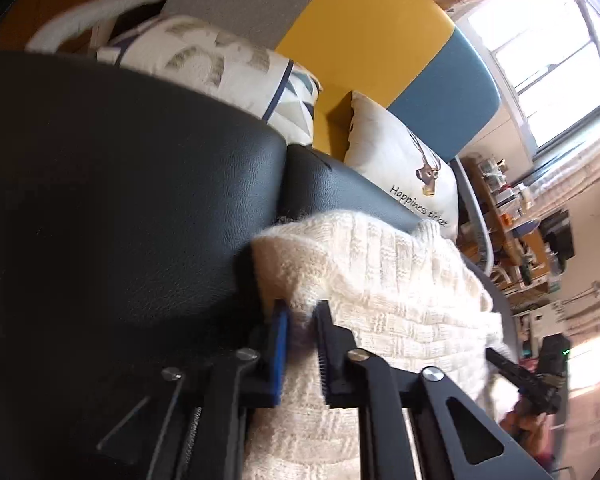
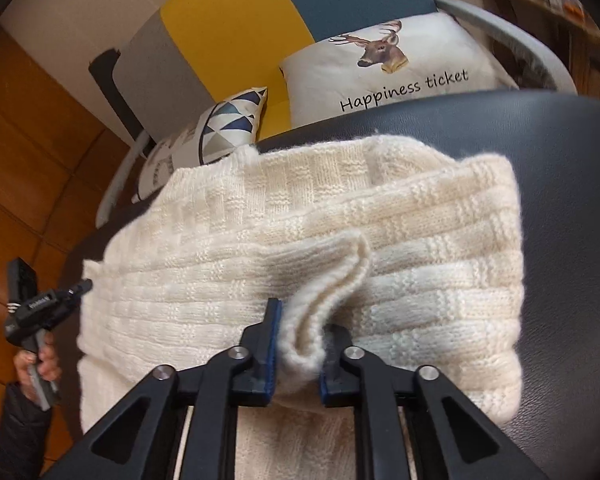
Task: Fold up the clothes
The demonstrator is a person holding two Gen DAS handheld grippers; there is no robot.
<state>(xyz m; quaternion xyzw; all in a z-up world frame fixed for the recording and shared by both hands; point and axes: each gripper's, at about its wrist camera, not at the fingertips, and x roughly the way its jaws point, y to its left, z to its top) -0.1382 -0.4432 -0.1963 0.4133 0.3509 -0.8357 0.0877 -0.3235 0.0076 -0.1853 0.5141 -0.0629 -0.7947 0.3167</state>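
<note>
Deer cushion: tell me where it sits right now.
The deer cushion leans against the sofa's yellow and blue backrest, behind the black leather seat, up and right of the cream sweater, with the triangle-print cushion to its left.

My left wrist camera sits just behind the left gripper (image 1: 302, 312), tilted downward and rolled, so the room slants; it looks close along a black leather surface (image 1: 120, 208) toward the window (image 1: 548, 64). My right wrist camera rides behind the right gripper (image 2: 300, 320), also angled down, very near the cream knit sweater (image 2: 400, 240), facing the seat back. Both views share the sweater (image 1: 400, 300), the leather (image 2: 560, 184), and the deer cushion (image 1: 400, 160) (image 2: 380, 72). Each also catches the other gripper at its edge.
</note>
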